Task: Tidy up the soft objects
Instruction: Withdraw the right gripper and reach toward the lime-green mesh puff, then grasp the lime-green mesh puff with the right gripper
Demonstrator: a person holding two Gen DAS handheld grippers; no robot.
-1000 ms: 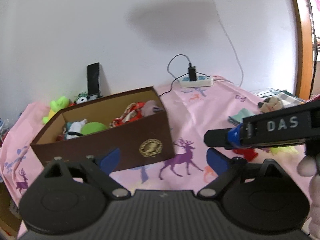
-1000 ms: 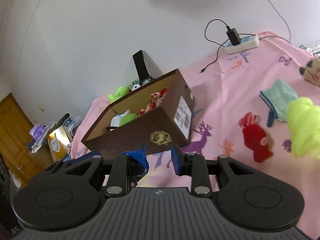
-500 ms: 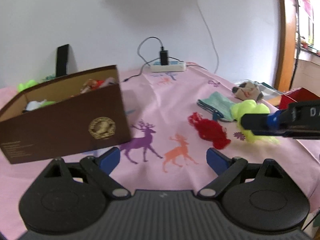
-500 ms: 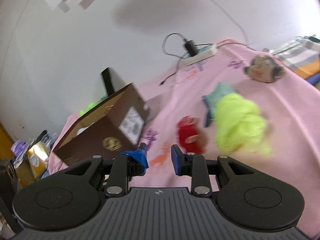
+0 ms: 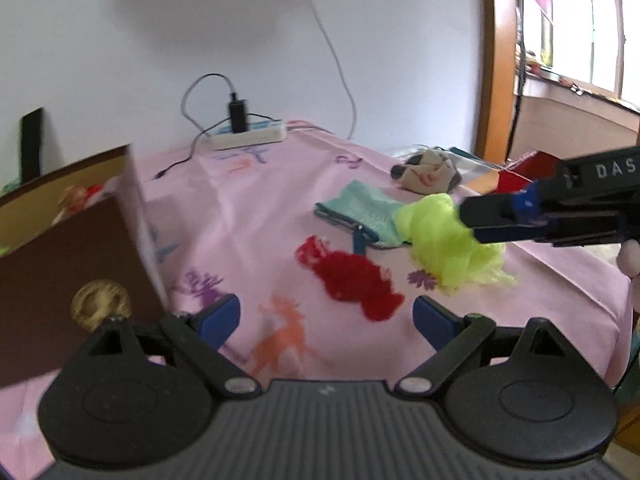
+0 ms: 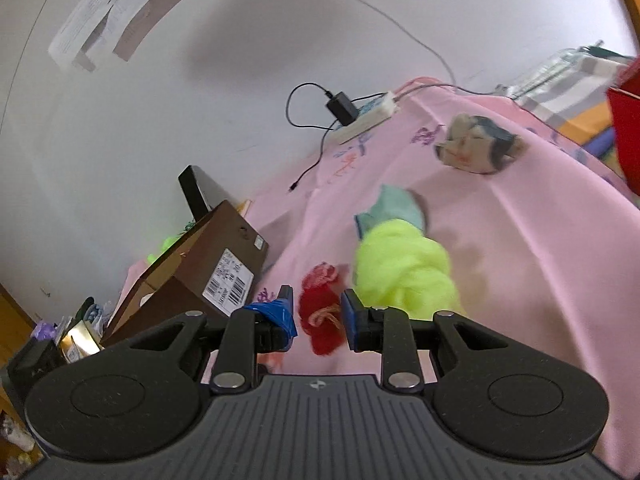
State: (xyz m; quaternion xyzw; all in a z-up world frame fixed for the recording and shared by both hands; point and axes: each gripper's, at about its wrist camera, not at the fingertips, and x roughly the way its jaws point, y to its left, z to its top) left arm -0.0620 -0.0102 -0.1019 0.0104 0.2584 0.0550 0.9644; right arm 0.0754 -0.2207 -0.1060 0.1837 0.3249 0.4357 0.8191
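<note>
- Left tool [image 5: 326, 318]: I read the jaws as spread wide, nothing between them, hovering above the pink deer-print cloth on the table [image 5: 256, 216].
- Right tool [image 6: 318, 314]: jaws parted by a narrow gap, gripping nothing; the red plush [image 6: 320, 320] shows through the gap and lies on the cloth below. In the left wrist view this tool reaches in from the right, its tips at the yellow-green fluffy bundle [image 5: 448, 244]; I cannot tell whether they touch it.
- Red plush lies just beside the yellow-green bundle, to its left.
- Teal pouch [image 5: 360, 214] lies flat just behind the bundle, which overlaps its near edge.
- Brown box [image 6: 208, 272] stands open at the left, holding soft toys.
- Grey-and-beige plush [image 6: 476, 148] sits farther back, apart from the rest.
- White power strip [image 5: 248, 138] lies at the far edge by the wall.
</note>
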